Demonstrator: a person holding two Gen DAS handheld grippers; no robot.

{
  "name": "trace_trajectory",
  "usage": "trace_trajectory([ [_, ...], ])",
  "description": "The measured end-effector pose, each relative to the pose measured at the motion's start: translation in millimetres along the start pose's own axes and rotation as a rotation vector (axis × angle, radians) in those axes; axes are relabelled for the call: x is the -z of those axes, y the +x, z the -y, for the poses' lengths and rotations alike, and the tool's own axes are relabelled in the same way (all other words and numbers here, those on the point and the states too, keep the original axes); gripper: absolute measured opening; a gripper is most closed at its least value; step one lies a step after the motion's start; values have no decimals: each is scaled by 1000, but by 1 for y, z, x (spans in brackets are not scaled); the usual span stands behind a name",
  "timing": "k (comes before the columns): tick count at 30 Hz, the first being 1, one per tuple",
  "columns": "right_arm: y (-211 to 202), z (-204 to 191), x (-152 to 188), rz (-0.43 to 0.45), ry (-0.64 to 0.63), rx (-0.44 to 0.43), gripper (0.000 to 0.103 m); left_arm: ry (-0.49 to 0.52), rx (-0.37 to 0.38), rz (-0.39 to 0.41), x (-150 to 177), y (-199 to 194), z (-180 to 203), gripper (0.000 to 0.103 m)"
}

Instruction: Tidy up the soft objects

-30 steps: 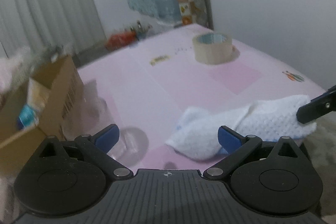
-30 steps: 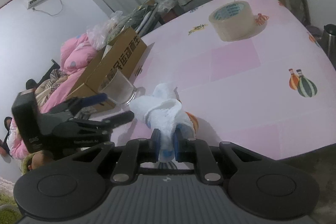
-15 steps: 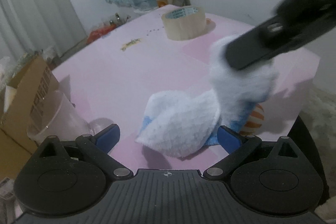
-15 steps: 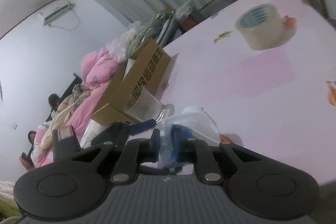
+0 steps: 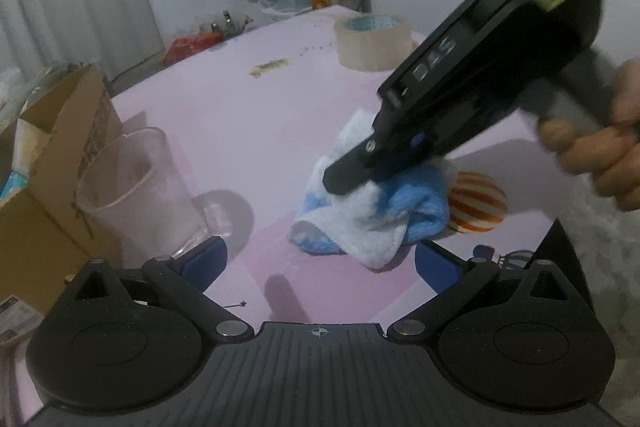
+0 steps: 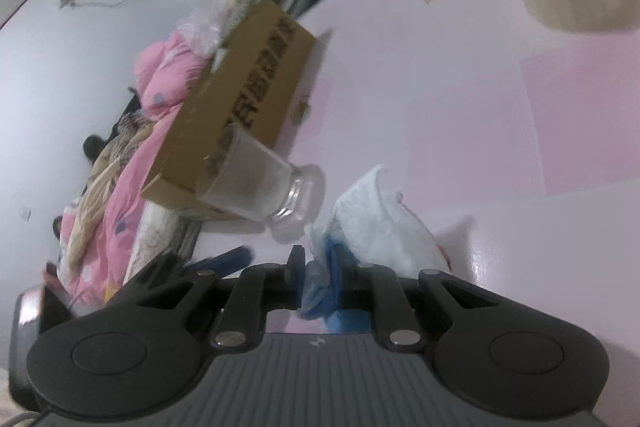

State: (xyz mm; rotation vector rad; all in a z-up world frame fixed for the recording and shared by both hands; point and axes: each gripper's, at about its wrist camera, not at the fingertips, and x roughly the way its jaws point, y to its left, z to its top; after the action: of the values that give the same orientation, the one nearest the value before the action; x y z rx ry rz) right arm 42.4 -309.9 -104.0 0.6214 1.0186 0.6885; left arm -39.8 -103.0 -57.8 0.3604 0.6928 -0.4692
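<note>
One cloth [image 5: 360, 227], one glass [image 5: 136, 187], one tape roll [image 5: 374, 41], one cardboard box [image 5: 52, 147].

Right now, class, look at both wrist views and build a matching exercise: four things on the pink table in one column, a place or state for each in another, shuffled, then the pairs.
1. towel
2. glass cup
3. tape roll
4. left gripper

A. far side of the table
B. jaws open, empty
C. beside the cardboard box
D. clamped in the right gripper

1-D, 2-C, 3-A, 4-B

Pink table [image 5: 248, 115]: tape roll [image 5: 372, 41], glass [image 5: 140, 195], towel [image 5: 360, 227].
</note>
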Motion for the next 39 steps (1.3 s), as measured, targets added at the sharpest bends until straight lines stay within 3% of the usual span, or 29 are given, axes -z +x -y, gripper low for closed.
trace_trajectory([
  [5,10,25,-6,-25,155,-69,41,-11,45,49,-3,-9,-2,102],
  [9,12,43,-10,-29,270,-153,50,4,23,64,-11,0,2,102],
  [14,12,47,-12,-17,306,-217,70,15,18,71,-13,3,6,101],
  [18,12,47,-17,-12,319,-247,83,24,35,131,-11,-9,8,100],
  [22,15,46,-19,-16,340,-270,89,36,69,165,-12,-16,11,95],
  [26,14,48,-19,-20,350,-285,91,75,98,151,-15,-12,18,80],
  [31,17,47,-25,-47,341,-273,92,139,111,176,-17,-13,29,76],
  [33,18,44,-26,-56,328,-263,95,166,124,164,-17,-8,33,76],
  [39,17,40,-30,-62,292,-257,97,161,157,1,-19,22,31,76],
])
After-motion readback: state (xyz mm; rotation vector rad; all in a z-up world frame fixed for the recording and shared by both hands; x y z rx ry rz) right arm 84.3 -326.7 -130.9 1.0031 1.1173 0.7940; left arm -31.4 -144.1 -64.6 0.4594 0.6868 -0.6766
